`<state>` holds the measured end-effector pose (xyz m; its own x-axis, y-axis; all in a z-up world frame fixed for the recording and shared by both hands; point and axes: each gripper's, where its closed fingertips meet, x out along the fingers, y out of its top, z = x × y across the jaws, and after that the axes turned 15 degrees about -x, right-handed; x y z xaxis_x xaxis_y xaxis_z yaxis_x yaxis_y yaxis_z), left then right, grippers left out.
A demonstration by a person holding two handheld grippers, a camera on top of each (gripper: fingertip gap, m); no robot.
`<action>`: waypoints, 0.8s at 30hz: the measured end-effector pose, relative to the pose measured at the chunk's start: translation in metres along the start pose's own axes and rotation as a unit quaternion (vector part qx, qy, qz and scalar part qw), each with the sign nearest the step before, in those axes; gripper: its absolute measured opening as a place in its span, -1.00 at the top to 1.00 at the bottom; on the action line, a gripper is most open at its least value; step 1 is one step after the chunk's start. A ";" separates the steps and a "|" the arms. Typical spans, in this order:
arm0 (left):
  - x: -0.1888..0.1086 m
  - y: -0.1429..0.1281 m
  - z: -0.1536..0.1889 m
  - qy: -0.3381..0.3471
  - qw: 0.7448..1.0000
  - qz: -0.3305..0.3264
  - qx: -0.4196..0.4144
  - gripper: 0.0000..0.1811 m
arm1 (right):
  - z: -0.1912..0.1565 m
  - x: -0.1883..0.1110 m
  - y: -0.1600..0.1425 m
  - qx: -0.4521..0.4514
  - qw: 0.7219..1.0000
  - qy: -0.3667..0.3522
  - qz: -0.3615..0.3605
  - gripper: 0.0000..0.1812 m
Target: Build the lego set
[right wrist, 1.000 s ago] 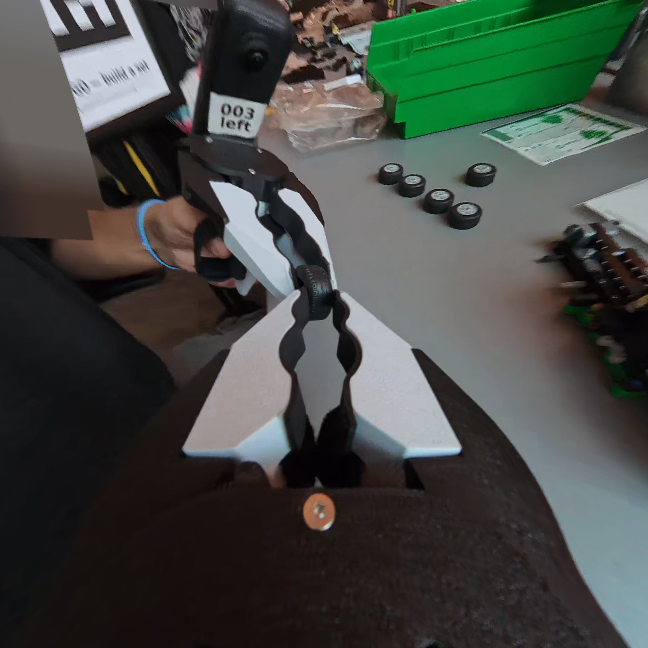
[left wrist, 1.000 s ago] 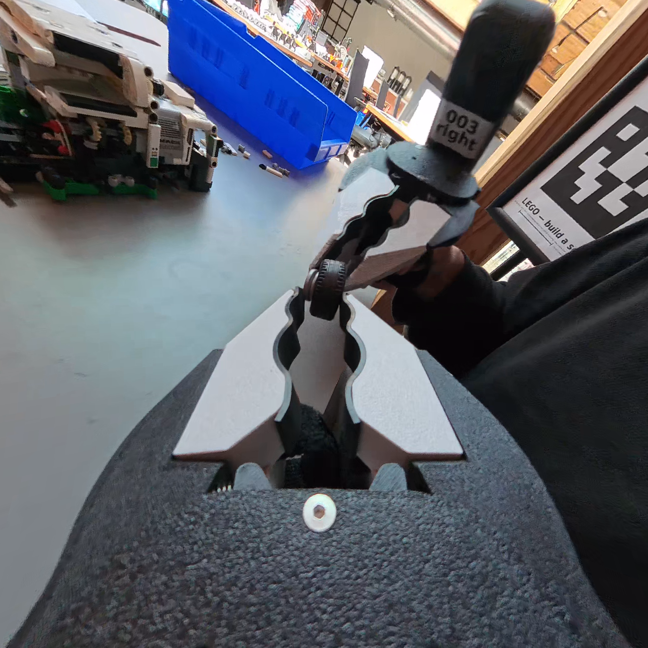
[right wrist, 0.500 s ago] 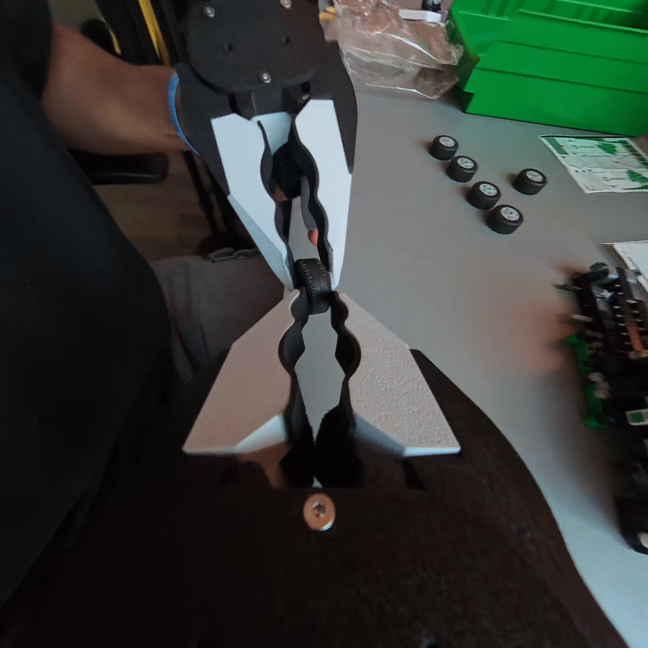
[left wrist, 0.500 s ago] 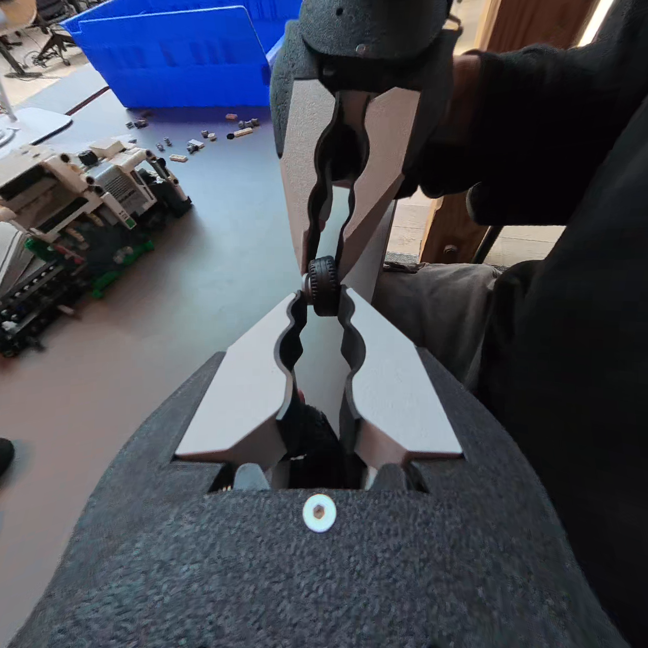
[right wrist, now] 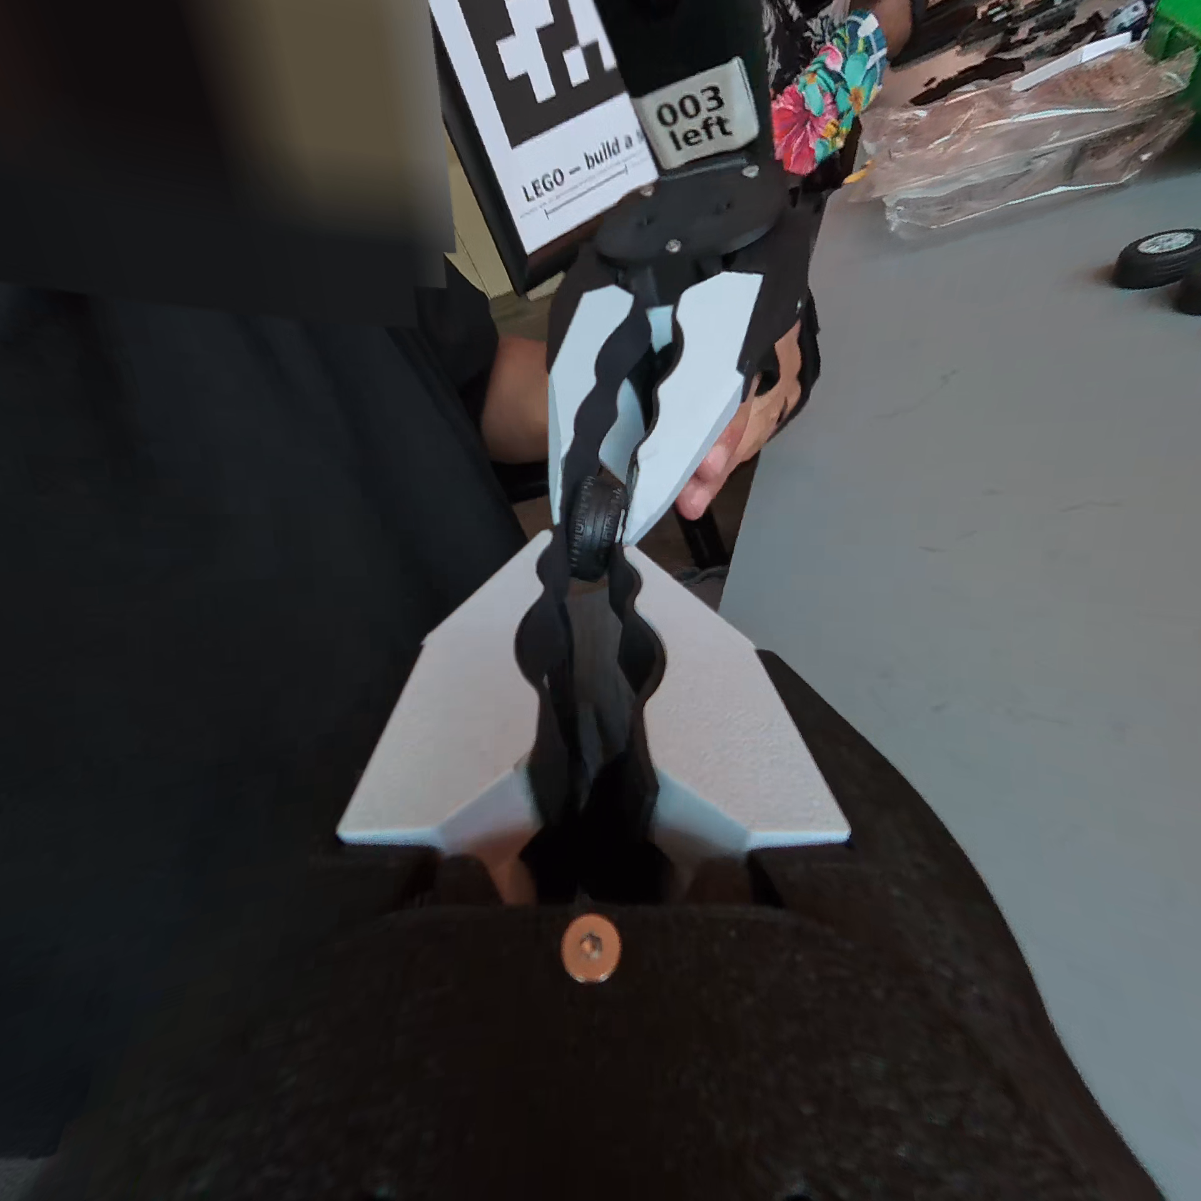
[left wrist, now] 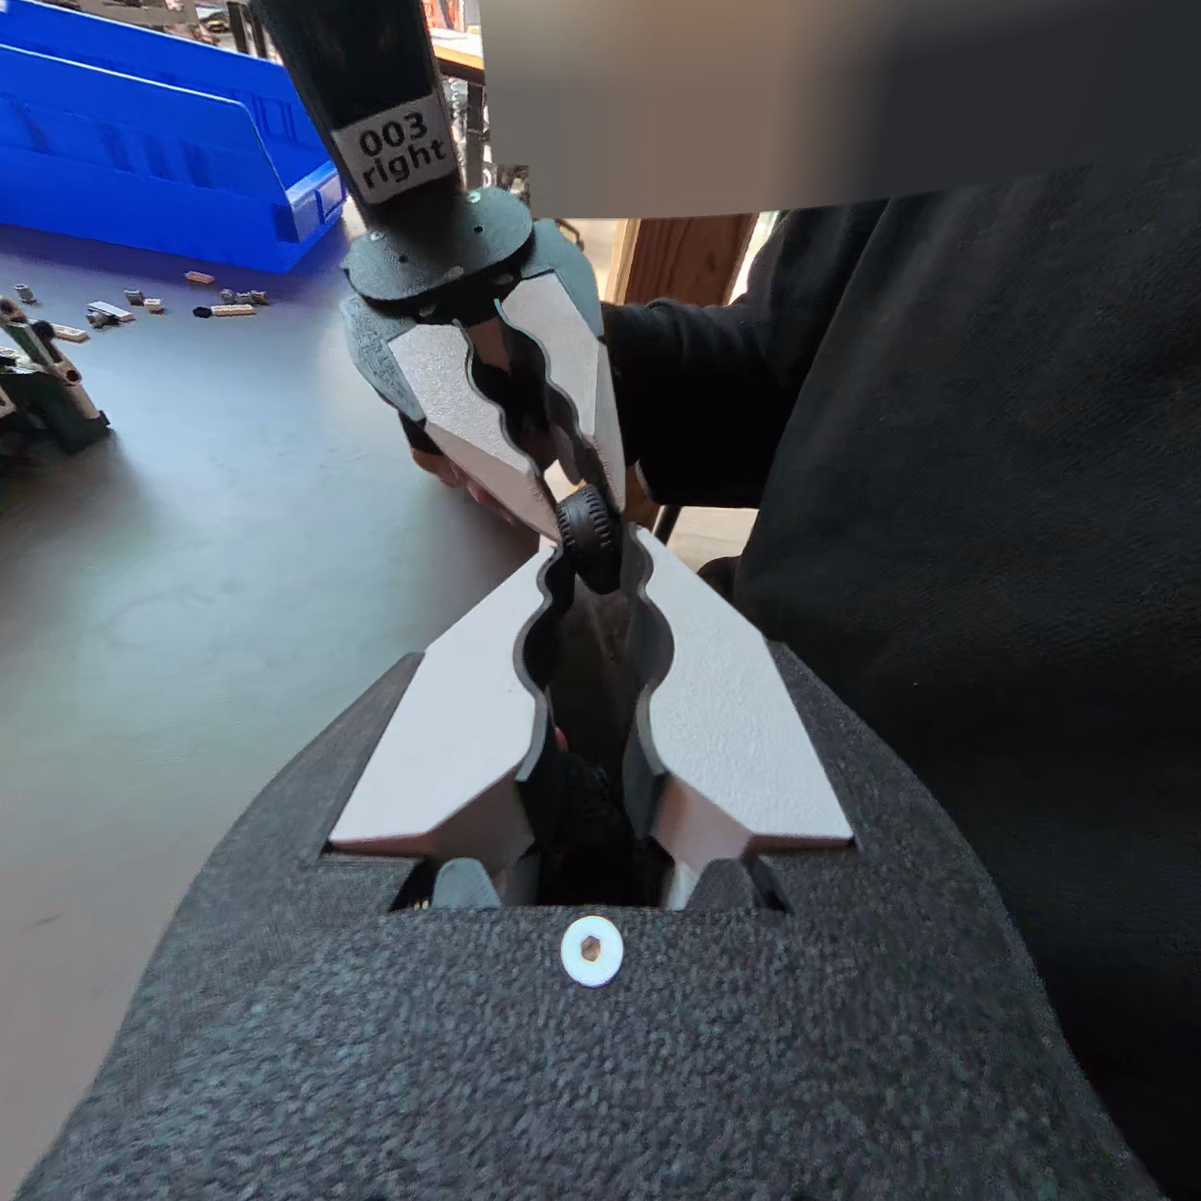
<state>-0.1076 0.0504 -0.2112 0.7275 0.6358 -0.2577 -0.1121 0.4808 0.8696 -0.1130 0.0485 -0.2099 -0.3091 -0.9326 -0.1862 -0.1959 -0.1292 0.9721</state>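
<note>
A small black Lego tyre (left wrist: 588,528) is held in the air off the table's near edge, in front of the person's dark clothing. My left gripper (left wrist: 594,552) is shut on its lower part. The right gripper (left wrist: 585,516) comes down from above, tip to tip with the left, and is shut on the same tyre. In the right wrist view the tyre (right wrist: 594,529) sits between my right gripper's (right wrist: 585,555) tips, and the left gripper (right wrist: 594,503) reaches down onto it from above. A partly built Lego model (left wrist: 39,390) stands at the left edge.
A blue bin (left wrist: 162,149) stands at the back left, with small loose pieces (left wrist: 162,305) in front of it. In the right wrist view a spare wheel (right wrist: 1157,257) lies on the grey table (right wrist: 975,585), clear plastic bags (right wrist: 1040,130) lie behind it, and a marker sign (right wrist: 565,97) stands nearby. Both grippers' tips are close together, under 4 cm apart. From either gripper's tips it is about 25 centimetres to the partly built Lego model (left wrist: 39,390).
Both grippers stayed tip to tip on the tyre and swung together. The right gripper now leans in from the upper left in the left view; the model has slid toward the frame edge.
</note>
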 end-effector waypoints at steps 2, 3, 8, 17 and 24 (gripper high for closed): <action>-0.003 0.004 0.003 -0.029 0.999 0.014 -0.025 0.85 | -0.001 0.001 0.006 0.039 0.999 0.020 0.028 0.88; -0.004 0.007 0.009 -0.055 0.998 0.021 -0.037 0.85 | -0.007 0.002 0.010 0.055 0.997 0.045 0.042 0.87; -0.008 0.013 0.001 -0.047 0.994 0.045 -0.082 0.85 | 0.005 -0.001 0.014 0.084 0.995 0.013 0.059 0.86; -0.018 0.021 -0.039 0.034 0.982 0.098 -0.156 0.85 | 0.044 -0.007 0.009 -0.011 0.980 -0.198 -0.022 0.84; -0.024 0.037 -0.029 -0.037 0.963 0.154 -0.219 0.86 | 0.036 -0.007 0.029 0.118 0.980 -0.102 0.126 0.84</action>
<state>-0.1487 0.0707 -0.1850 0.6587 0.7519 0.0287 -0.5930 0.4953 0.6349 -0.1505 0.0635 -0.1853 -0.5501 -0.8351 0.0071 -0.2918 0.2002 0.9353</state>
